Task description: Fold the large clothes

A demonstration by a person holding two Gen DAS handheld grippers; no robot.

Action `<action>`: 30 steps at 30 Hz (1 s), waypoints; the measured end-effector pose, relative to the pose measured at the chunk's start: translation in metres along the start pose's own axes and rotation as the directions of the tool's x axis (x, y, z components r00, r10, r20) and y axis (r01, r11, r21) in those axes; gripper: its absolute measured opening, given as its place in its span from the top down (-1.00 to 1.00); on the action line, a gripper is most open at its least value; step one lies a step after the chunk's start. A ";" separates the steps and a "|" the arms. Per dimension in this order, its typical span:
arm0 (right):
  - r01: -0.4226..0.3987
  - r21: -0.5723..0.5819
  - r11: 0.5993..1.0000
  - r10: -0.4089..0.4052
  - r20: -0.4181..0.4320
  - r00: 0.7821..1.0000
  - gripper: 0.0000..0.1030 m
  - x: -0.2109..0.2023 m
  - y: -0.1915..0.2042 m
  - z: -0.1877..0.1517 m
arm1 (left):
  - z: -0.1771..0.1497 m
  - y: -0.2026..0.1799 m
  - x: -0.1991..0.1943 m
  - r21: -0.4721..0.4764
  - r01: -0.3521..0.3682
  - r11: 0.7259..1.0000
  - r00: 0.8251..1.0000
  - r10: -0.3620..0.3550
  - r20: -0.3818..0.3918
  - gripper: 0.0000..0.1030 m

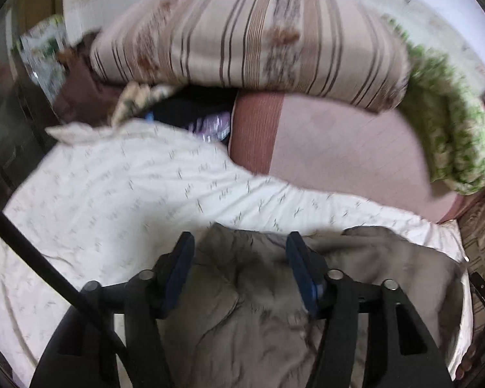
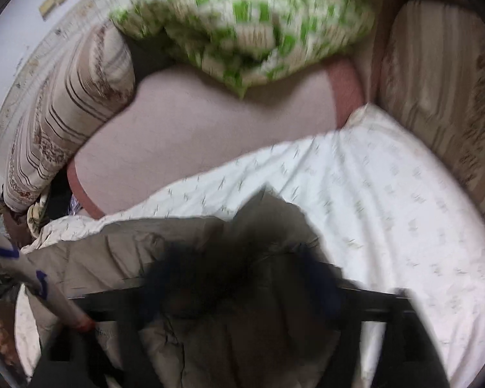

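- The bed (image 1: 113, 200), covered with a white patterned sheet, serves as the folding surface; pillows and a green-checked blanket (image 2: 242, 22) are piled at its far side.
- The grey garment (image 1: 242, 307) lies bunched and creased on the sheet at the near edge, partly doubled over itself. It is not yet a neat flat bundle, so I judge the folding well short of finished.
- The left gripper (image 1: 239, 265) hovers over the garment, jaws apart, grasping nothing.
- The right gripper (image 2: 242, 300) is blurred; its jaws seem spread wide above the same cloth, released.
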State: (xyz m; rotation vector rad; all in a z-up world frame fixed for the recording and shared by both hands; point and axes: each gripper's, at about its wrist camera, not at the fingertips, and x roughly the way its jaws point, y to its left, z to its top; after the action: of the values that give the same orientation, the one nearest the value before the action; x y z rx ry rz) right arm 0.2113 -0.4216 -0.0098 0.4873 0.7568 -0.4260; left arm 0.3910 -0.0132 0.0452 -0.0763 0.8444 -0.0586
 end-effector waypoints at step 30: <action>0.210 -0.239 0.948 -0.218 -0.008 0.976 -1.00 0.142 0.179 -0.035 | -0.161 0.048 -0.027 0.033 -0.044 0.998 0.997 0.041 0.067 -0.54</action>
State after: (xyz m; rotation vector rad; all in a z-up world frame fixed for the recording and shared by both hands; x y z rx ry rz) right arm 0.3797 -0.2842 -0.0882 0.1882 0.8859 -0.5228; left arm 0.2539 0.0295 -0.0456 -0.0274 0.7778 -0.0308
